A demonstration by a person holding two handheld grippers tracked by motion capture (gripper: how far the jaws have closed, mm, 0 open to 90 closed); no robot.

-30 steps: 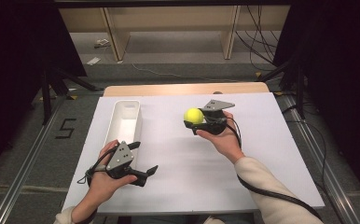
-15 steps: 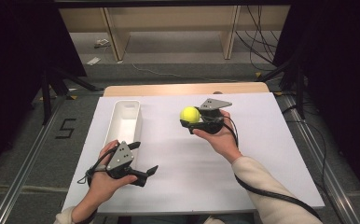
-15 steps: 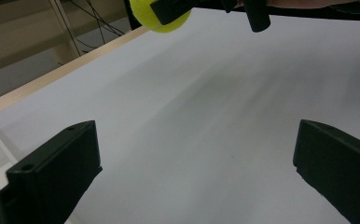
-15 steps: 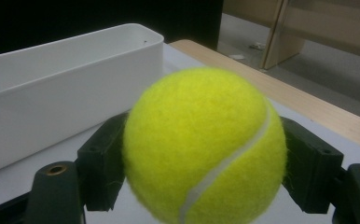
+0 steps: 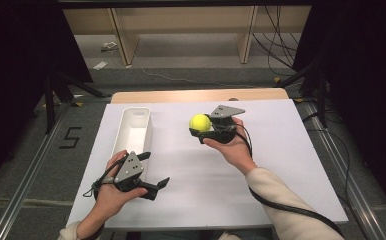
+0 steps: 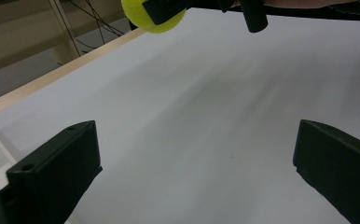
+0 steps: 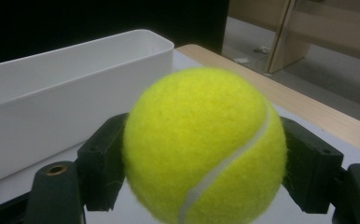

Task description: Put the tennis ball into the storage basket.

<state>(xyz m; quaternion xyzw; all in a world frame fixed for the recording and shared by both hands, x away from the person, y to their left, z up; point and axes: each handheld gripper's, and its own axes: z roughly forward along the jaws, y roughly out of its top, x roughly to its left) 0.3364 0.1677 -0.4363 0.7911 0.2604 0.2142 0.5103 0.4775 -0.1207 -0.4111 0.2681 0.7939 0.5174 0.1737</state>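
Nearest the person, at about seven o'clock on the white tabletop point(image 5: 281, 165), the left tongs point(image 5: 153, 172) rest low in the left hand point(image 5: 112, 192), released, their jaws spread wide with nothing but bare surface between them, as the left gripper view confirms. Farther in, near the middle of the tabletop, the right hand point(image 5: 233, 147) holds the right tongs point(image 5: 197, 131) pointing toward nine o'clock, clenched on the yellow tennis ball point(image 5: 200, 122), which is lifted clear of the surface. In the right gripper view the tennis ball point(image 7: 205, 144) sits squeezed between both black jaws, its white seam curving down its right side. Beyond it, toward ten o'clock, stands the long white bin point(image 5: 126, 131), open at the top, apart from the ball.
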